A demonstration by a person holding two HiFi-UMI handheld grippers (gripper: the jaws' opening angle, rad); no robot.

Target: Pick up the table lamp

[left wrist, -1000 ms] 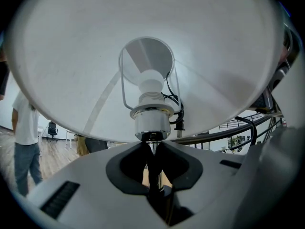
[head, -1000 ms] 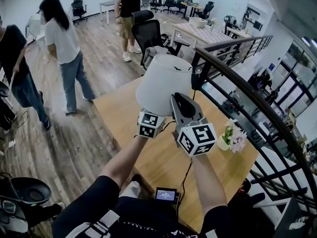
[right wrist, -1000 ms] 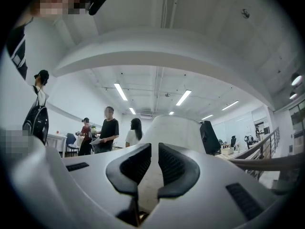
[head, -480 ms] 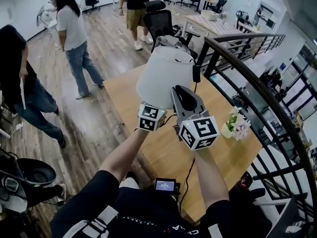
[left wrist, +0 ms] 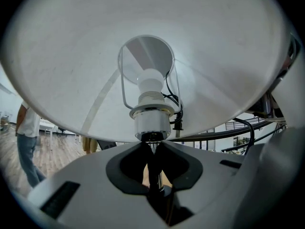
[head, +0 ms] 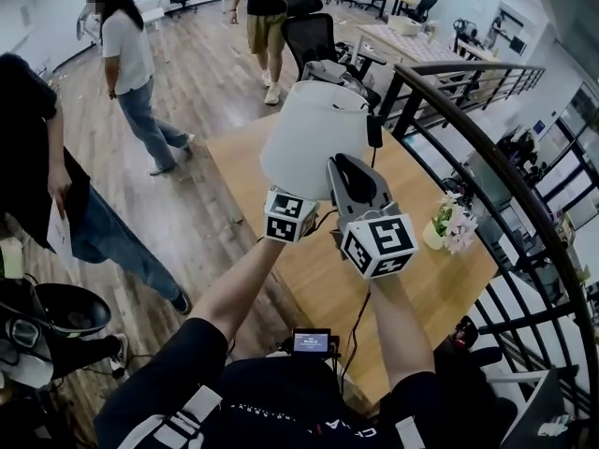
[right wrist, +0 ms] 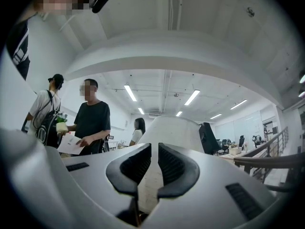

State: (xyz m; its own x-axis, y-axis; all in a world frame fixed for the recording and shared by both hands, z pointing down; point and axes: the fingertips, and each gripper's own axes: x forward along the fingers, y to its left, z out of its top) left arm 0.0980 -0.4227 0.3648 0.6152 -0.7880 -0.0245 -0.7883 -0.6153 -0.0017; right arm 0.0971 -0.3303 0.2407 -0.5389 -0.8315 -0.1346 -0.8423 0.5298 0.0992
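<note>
The table lamp hangs in the air over the wooden table (head: 412,279), its white shade (head: 314,138) just ahead of both grippers. My left gripper (head: 298,202) reaches under the shade, which hides its fingertips in the head view. In the left gripper view it (left wrist: 151,149) is shut on the thin dark stem (left wrist: 151,173) just below the chrome socket (left wrist: 151,123), with the inside of the shade (left wrist: 86,56) filling the view above. My right gripper (head: 342,168) sits beside the shade; its jaws (right wrist: 153,151) stand a narrow gap apart with nothing between them, the shade (right wrist: 174,132) beyond.
A small pot of flowers (head: 447,227) stands on the table's right side by the dark railing (head: 477,148). A black cable hangs towards a small screen (head: 312,341) at my waist. Three people stand on the wooden floor (head: 187,204) to the left and behind; an office chair (head: 314,40) lies beyond the table.
Both grippers have carried the lamp along together, still held the same way. The person in dark at the left edge now shows nearer and lower in the head view.
</note>
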